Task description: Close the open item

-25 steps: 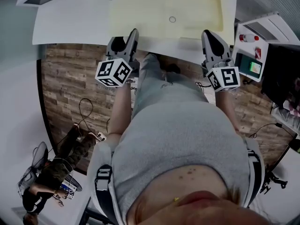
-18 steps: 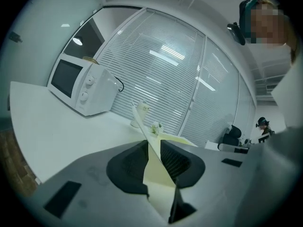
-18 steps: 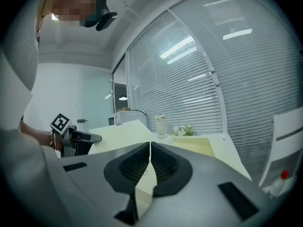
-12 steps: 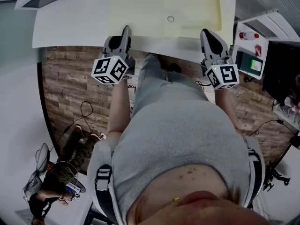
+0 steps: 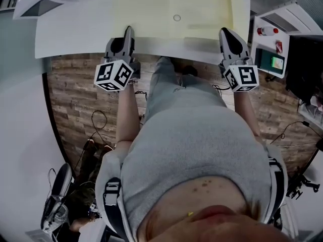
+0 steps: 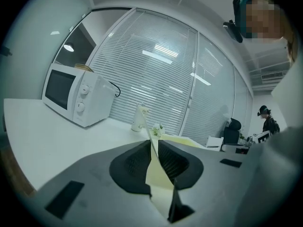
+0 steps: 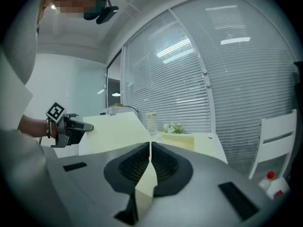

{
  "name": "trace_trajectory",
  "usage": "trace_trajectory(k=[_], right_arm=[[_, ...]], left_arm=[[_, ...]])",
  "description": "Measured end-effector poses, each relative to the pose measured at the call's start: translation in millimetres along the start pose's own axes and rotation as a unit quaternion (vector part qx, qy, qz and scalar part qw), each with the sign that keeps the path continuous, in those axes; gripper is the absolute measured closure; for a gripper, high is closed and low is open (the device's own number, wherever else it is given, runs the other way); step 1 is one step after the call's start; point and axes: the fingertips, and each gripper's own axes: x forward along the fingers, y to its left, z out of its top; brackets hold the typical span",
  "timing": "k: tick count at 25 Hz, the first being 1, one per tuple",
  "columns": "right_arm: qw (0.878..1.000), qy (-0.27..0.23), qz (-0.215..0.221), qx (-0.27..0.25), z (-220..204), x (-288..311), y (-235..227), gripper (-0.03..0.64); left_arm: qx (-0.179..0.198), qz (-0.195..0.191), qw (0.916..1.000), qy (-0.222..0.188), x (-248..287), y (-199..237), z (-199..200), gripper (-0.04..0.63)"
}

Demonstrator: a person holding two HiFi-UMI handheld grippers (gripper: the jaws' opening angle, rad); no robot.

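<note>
Yellow folder (image 5: 192, 4) flat on the white table (image 5: 70, 34), near edge of its cover pinched thin between the pads of the left gripper (image 5: 128, 32) (jaws just clamped down on it) and the right gripper (image 5: 226, 34), so probably all set to fold it shut.

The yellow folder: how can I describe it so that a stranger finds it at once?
Start from the white table before the person. The yellow folder covers its middle, wide and thin. Only it is pale yellow, with a small ring; the microwave nearby is white.
</note>
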Motion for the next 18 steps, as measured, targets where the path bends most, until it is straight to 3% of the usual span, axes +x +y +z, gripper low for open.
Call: trace_trajectory(k=[18], right_arm=[[0.999, 0.021, -0.050, -0.004, -20.8, -16.1, -42.1, 0.552]], left_arm=[[0.037, 0.000, 0.9993, -0.007, 7.3, -3.2, 24.6, 0.551]])
